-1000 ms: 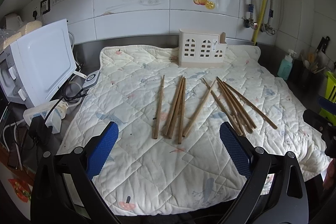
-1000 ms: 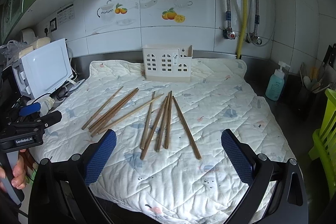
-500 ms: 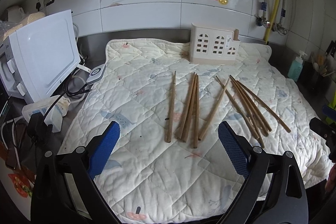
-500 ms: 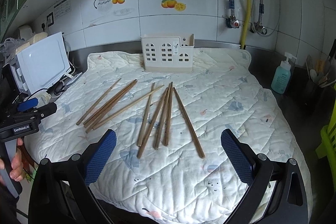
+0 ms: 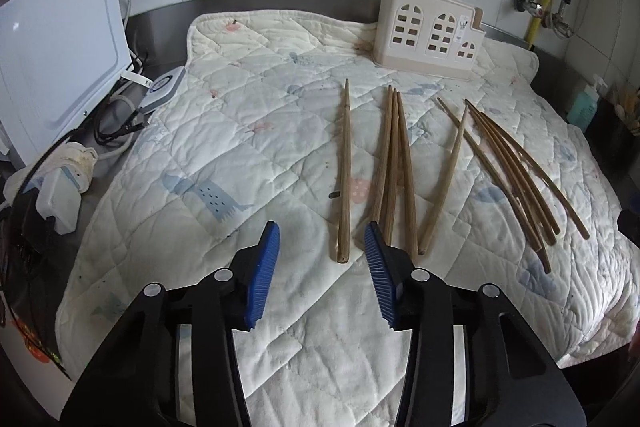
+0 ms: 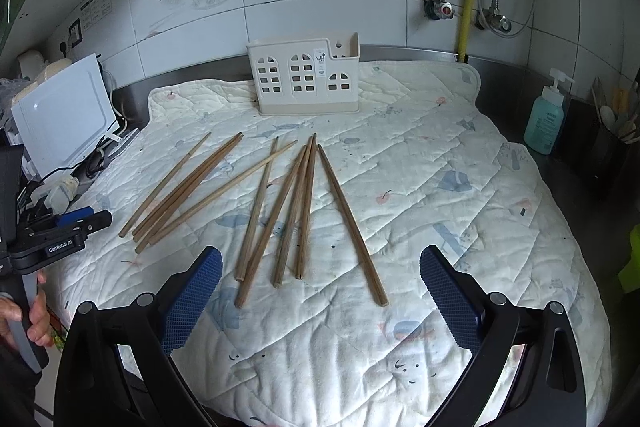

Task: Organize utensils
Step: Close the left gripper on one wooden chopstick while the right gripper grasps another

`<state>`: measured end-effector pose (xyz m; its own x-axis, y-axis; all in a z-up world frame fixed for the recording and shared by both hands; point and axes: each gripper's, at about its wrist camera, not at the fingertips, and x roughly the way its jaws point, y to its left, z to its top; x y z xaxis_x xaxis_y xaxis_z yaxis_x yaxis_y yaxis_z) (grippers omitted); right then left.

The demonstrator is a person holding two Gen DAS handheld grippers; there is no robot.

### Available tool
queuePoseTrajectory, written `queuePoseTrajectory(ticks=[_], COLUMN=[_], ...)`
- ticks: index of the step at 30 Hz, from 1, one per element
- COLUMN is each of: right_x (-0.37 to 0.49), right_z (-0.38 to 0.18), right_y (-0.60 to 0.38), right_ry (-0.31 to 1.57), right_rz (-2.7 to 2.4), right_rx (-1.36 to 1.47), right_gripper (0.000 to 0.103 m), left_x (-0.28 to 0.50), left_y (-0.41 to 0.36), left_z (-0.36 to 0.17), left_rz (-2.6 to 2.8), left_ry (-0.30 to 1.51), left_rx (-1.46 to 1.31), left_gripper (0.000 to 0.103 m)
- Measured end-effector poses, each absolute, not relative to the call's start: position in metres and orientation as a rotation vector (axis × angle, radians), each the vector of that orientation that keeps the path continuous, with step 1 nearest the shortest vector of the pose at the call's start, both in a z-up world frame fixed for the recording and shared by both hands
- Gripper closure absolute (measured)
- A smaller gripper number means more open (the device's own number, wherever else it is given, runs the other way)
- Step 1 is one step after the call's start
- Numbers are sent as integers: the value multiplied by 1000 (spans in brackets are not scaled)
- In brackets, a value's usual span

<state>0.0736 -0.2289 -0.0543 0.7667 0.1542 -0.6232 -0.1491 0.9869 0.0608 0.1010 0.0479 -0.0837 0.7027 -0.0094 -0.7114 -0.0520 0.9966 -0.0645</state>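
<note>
Hovering over the quilted mat (image 5: 248, 131), my left gripper (image 5: 322, 247) had just been narrowing, nothing gripped, the leftmost chopstick (image 5: 344, 171) lying beyond its tips. Right gripper (image 6: 320, 267) gaped wide, empty. Chopsticks (image 6: 296, 203) lay scattered before the cream holder (image 6: 304, 79); white appliance (image 5: 52, 59) and cables (image 5: 116, 123) crowded the left.

**Left claw narrows before the loose chopsticks**

The left claw (image 5: 322, 241) has just been closing, with nothing between its blue pads (image 5: 264, 269) — it hangs over the quilted mat (image 5: 248, 131). A single chopstick (image 5: 345, 171) lies just beyond the gap; a bundle of three (image 5: 394, 163) lies to its right, and more chopsticks (image 5: 516, 175) fan out farther right. The cream holder (image 5: 428, 31) stands at the far edge.
</note>
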Motion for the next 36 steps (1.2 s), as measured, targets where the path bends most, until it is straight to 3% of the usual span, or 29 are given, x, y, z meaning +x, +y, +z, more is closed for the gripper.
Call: queuePoseTrajectory(ticks=[5, 8, 14, 20, 31, 33, 36], right_x=[86, 95, 107, 116, 129, 128, 127], right_z=[-63, -71, -84, -97, -114, -114, -114], right_y=[-232, -236, -242, -250, -251, -249, -250], right_ry=[703, 734, 771, 799, 830, 828, 825], right_rz=[152, 158, 148, 132, 101, 86, 84], right_rx=[8, 23, 28, 38, 13, -20, -25], right_gripper=[9, 23, 29, 40, 70, 79, 83], left_x=[120, 130, 143, 148, 150, 149, 148], left_y=[43, 40, 37, 37, 33, 32, 31], left_z=[-93, -97, -108, -113, -113, -114, -114], left_rz=[1, -4, -17, -12, 0, 8, 11], left_ry=[812, 823, 857, 861, 862, 853, 847], left_rx=[-78, -79, -80, -84, -72, -65, -56], left_gripper=[71, 76, 85, 85, 85, 85, 86])
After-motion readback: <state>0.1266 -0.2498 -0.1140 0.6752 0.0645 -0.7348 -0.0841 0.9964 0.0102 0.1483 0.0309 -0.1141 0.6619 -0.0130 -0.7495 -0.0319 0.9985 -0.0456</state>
